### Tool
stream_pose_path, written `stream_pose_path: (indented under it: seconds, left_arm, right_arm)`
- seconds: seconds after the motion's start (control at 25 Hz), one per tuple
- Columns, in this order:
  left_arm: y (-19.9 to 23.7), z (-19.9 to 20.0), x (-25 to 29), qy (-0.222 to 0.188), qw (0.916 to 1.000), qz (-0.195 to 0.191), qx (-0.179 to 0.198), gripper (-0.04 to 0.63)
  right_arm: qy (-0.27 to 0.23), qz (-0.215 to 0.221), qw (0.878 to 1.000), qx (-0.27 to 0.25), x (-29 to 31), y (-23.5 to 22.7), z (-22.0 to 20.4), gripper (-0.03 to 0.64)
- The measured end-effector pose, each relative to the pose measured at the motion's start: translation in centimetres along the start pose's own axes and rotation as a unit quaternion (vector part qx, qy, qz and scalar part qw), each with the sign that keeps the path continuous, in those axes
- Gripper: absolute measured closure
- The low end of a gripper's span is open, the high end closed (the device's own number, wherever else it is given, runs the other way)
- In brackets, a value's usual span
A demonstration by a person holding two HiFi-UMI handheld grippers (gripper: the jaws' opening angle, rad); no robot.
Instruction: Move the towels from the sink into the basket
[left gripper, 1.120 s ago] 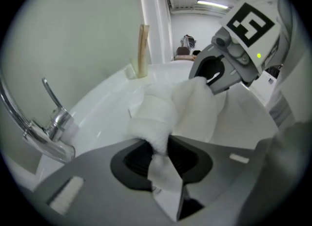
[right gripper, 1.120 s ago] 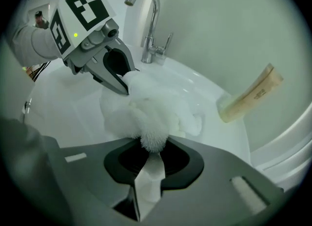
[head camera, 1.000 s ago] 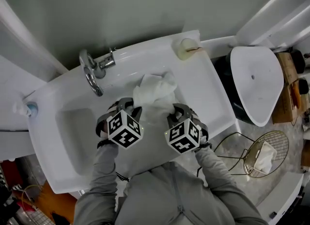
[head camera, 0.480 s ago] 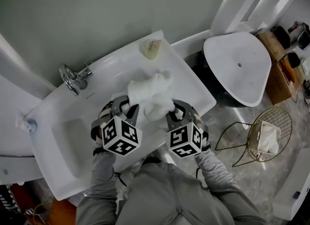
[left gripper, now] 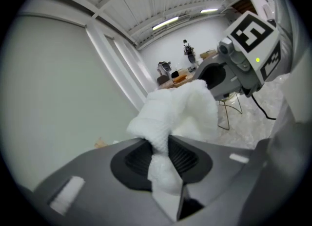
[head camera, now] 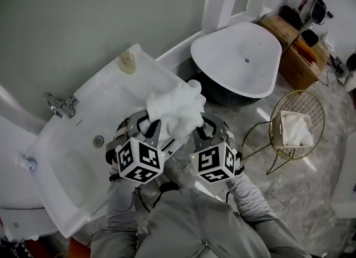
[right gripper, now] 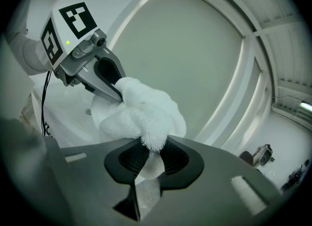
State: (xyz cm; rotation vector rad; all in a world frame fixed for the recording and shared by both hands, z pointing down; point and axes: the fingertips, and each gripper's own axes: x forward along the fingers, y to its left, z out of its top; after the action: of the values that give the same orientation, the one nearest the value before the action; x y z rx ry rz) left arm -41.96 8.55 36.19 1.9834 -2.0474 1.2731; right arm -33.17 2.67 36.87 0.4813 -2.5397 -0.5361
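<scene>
Both pairs of jaws are clamped almost closed on one white towel (head camera: 175,108). The left gripper (left gripper: 163,154) pinches one end and the right gripper (right gripper: 152,158) the other. The bunched towel is held up over the sink's (head camera: 67,157) right end. A second towel (head camera: 296,129) lies in the wire basket (head camera: 300,92) on the floor, well apart.

A towel (head camera: 175,108) hangs between the left gripper (head camera: 150,126) jaws and the right gripper (head camera: 199,129) jaws. The sink (head camera: 83,140) lies left of the jaws. The basket (head camera: 320,112), with another towel (head camera: 297,129) in it, stands well to their right.
</scene>
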Motion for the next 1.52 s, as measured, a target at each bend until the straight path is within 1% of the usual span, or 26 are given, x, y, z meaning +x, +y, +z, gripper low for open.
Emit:
stream_pose_path:
  seconds: [0.16,0.32,0.44,0.56,0.64,0.72,0.92,1.04,1.24,1.28,1.36,1.52]
  left_arm:
    - [-4.9,5.2,1.0,-0.032,0.9988,-0.023,0.029,0.442]
    - [-10.2,10.5,2.2,-0.066,0.9943,-0.057,0.062,0.442]
    - [-14.8,14.8,3.2,-0.094,0.9879,-0.087,0.088,0.442]
    - [-19.8,19.3,4.2,-0.125,0.9778,-0.123,0.114,0.442]
    - [-23.0,22.1,4.8,-0.145,0.9695,-0.147,0.132,0.442]
    - [-26.2,24.8,5.5,-0.164,0.9588,-0.175,0.152,0.442]
    - [-33.7,31.0,7.2,-0.203,0.9280,-0.240,0.200,0.442]
    - [-38.0,34.6,8.4,-0.229,0.9061,-0.275,0.226,0.442]
    - [-44.9,39.7,10.8,-0.257,0.8778,-0.317,0.251,0.442]
    - [-46.1,40.8,11.3,-0.261,0.8733,-0.324,0.253,0.442]
    - [-48.1,43.0,12.8,-0.265,0.8670,-0.337,0.253,0.442]
    - [-50.9,46.0,16.7,-0.265,0.8588,-0.361,0.250,0.442]
  right_arm:
    - [0.014,-0.048,0.998,0.023,-4.9,-3.7,-4.0,0.551]
    - [0.031,-0.102,0.993,0.048,-10.2,-7.1,-8.6,0.551]
    - [0.050,-0.143,0.986,0.070,-14.6,-9.7,-12.6,0.551]
    - [0.076,-0.187,0.975,0.095,-19.2,-12.5,-16.7,0.551]
    - [0.092,-0.216,0.966,0.110,-22.2,-14.2,-19.2,0.551]
    - [0.109,-0.249,0.954,0.125,-25.1,-15.7,-21.6,0.552]
    - [0.151,-0.317,0.922,0.163,-31.3,-19.0,-27.4,0.552]
    - [0.174,-0.358,0.898,0.185,-34.6,-20.8,-30.8,0.552]
    - [0.207,-0.398,0.869,0.207,-39.1,-23.9,-36.5,0.552]
    - [0.213,-0.404,0.865,0.210,-39.8,-24.7,-37.5,0.552]
    - [0.225,-0.409,0.857,0.218,-40.9,-26.5,-39.5,0.552]
    - [0.252,-0.407,0.848,0.229,-41.2,-30.5,-43.5,0.552]
